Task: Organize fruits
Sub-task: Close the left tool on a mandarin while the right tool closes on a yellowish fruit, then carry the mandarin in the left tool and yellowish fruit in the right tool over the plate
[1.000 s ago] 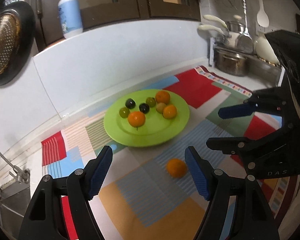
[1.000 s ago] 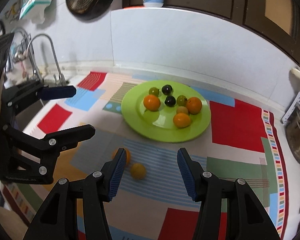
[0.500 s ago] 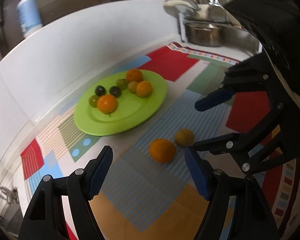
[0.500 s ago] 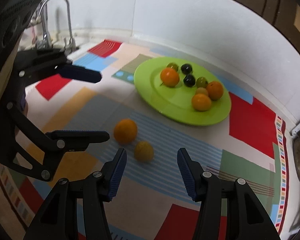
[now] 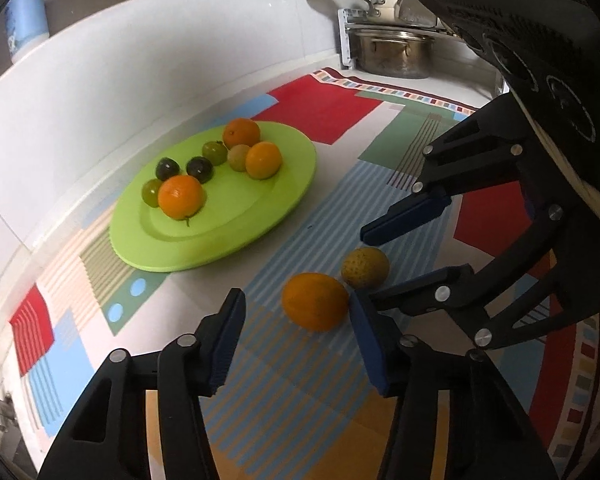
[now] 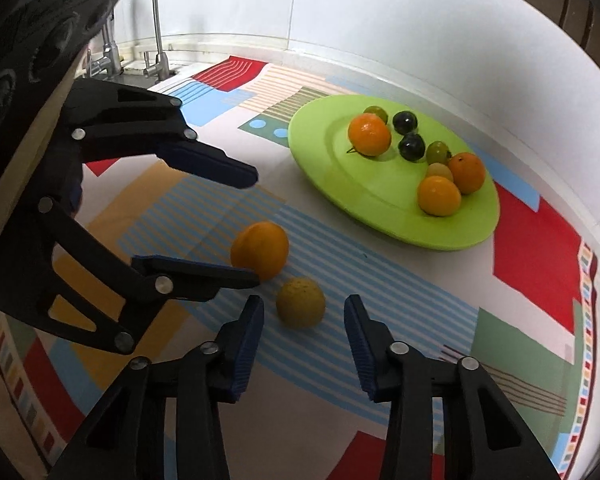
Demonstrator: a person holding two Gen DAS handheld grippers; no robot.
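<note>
A loose orange (image 5: 315, 301) and a yellowish fruit (image 5: 365, 267) lie side by side on the patterned mat. My left gripper (image 5: 298, 344) is open, low over the mat, with the orange just ahead between its fingers. My right gripper (image 6: 304, 344) is open, with the yellowish fruit (image 6: 301, 307) just ahead between its fingers; the orange (image 6: 260, 249) lies left of it. A green plate (image 5: 228, 232) behind holds several oranges, green and dark fruits; it also shows in the right wrist view (image 6: 380, 200).
The colourful patterned mat (image 5: 340, 120) covers the counter. A steel pot (image 5: 392, 52) and rack stand at the far right corner. A tap (image 6: 156, 48) and sink edge lie at the far left. White wall panels close the back.
Both grippers have moved down and forward toward the two loose fruits, which now sit close to the fingertips. Both stay open.
</note>
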